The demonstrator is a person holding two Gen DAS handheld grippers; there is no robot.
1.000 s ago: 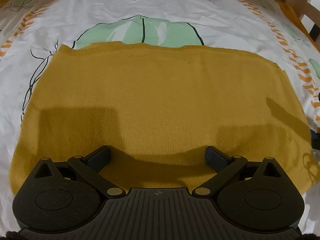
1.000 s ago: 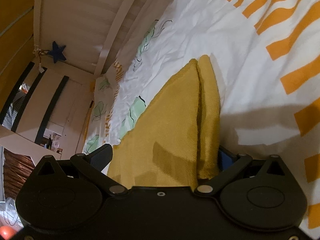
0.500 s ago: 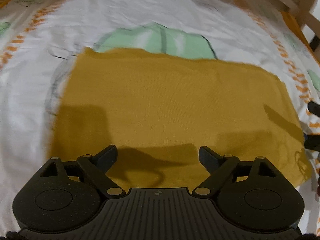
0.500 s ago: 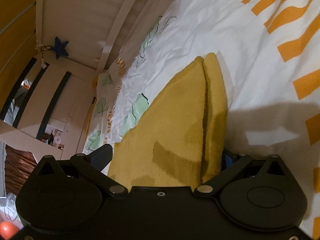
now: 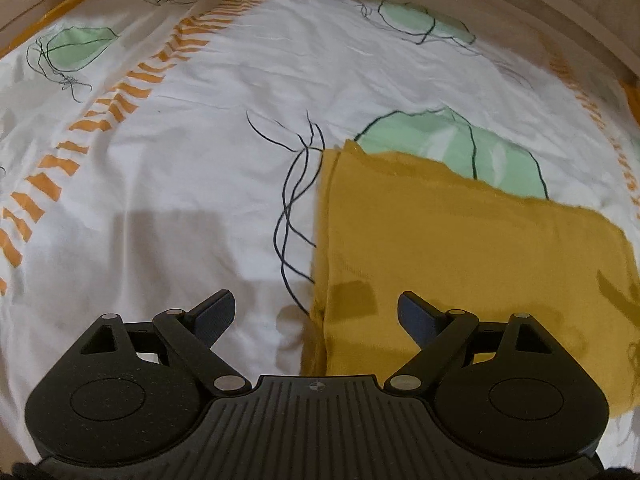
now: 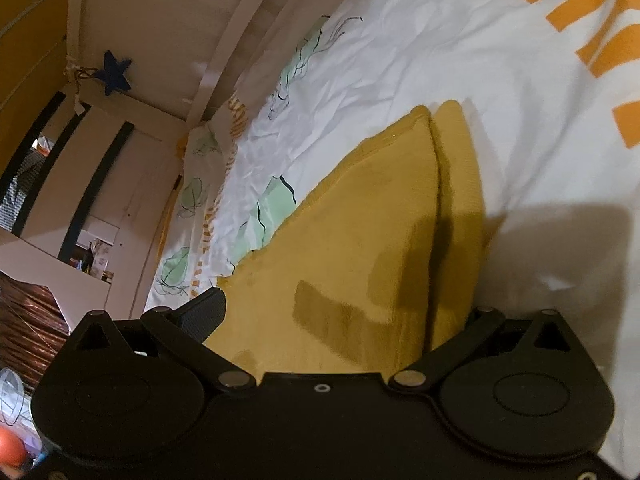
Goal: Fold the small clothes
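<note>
Mustard knit garment (image 5: 460,240): one item, fine-ribbed knit, lying flat on a bedsheet (image 5: 200,160) printed with green leaves and orange dashes; already doubled, two layers visible along its left edge in the left wrist view, and again as two stacked edges in the right wrist view (image 6: 360,240). Position: right half of the left wrist view, its left edge running between the fingers of the left gripper (image 5: 316,316); a wooden bed rail (image 5: 560,20) borders the sheet beyond. Left gripper: jaws spread wide above the sheet and the cloth edge, pinching nothing. Right gripper (image 6: 340,312): cloth fills the gap between its fingers; left finger (image 6: 202,312) stands clear of the fabric; right finger hidden behind the folded layers, so whether anything is clamped cannot be told. Handling, by judgement: light, soft, limp; will sag and drape when lifted, layers liable to slide apart unless both are caught together; not fragile; knit surface likely grips the pads well. Suggested hold: at the corners of the doubled left edge, pinching both layers at once, one gripper per corner, for the next fold across.
</note>
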